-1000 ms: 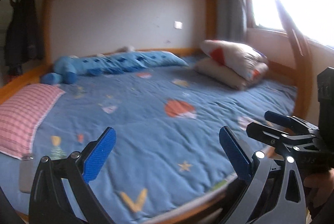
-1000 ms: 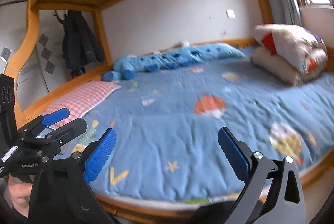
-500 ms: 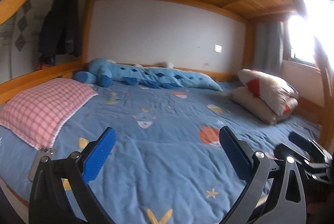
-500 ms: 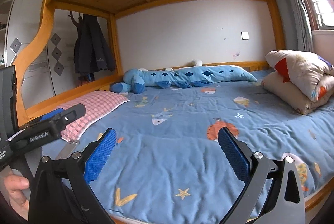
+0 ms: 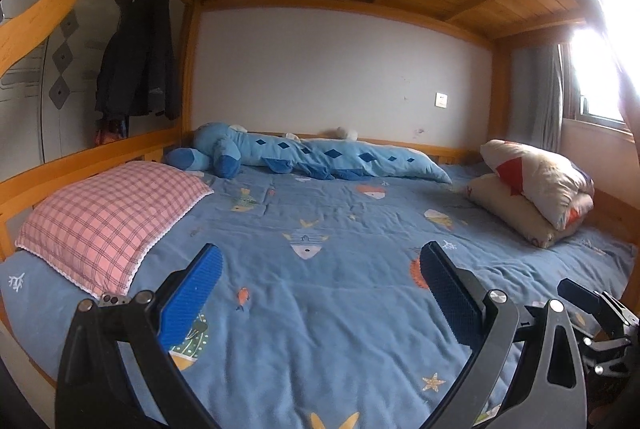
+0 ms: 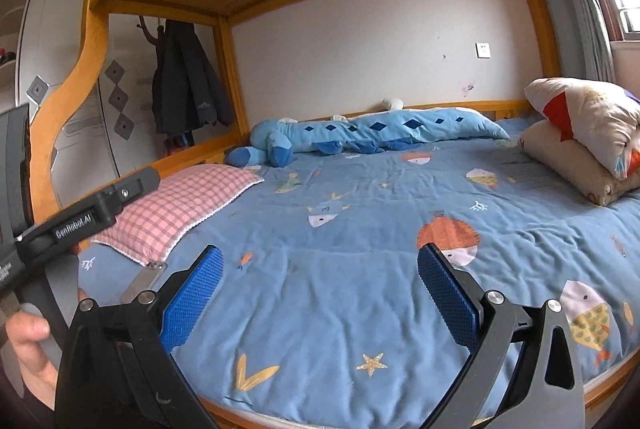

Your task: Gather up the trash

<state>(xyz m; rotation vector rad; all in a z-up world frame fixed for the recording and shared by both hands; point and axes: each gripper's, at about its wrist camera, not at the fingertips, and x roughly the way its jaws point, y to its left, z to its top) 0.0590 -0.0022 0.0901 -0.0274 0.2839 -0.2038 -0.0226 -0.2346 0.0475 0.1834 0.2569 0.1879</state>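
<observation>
Near edge of the bed: I am holding both grippers over the near side of the blue bedspread, looking across it toward the far wall.
Left gripper: its blue pads are standing wide apart, with nothing between them.
Right gripper: its pads are also standing wide apart and are carrying nothing.
Likely trash: I am seeing only one loose thing, a flat grey strip. I cannot tell what it is.
Where it is lying: it is resting on the bedspread at the near corner of the pink checked pillow, just beside the lace edge or touching it.
Direction from my jaws: it is sitting left of both grippers. In the left wrist view it is peeking out just behind the left finger's linkage; in the right wrist view it is lying left of the left pad.
Long axis: it is running from near-left to far-right, pointing at the pillow corner.
Nearer hand: I am judging the left gripper the closer one, so it would be swinging left and turning its pads across the strip's narrow width.
Risk: the strip is lying flat on soft cloth, so the pads may be pinching bedspread along with it.
</observation>
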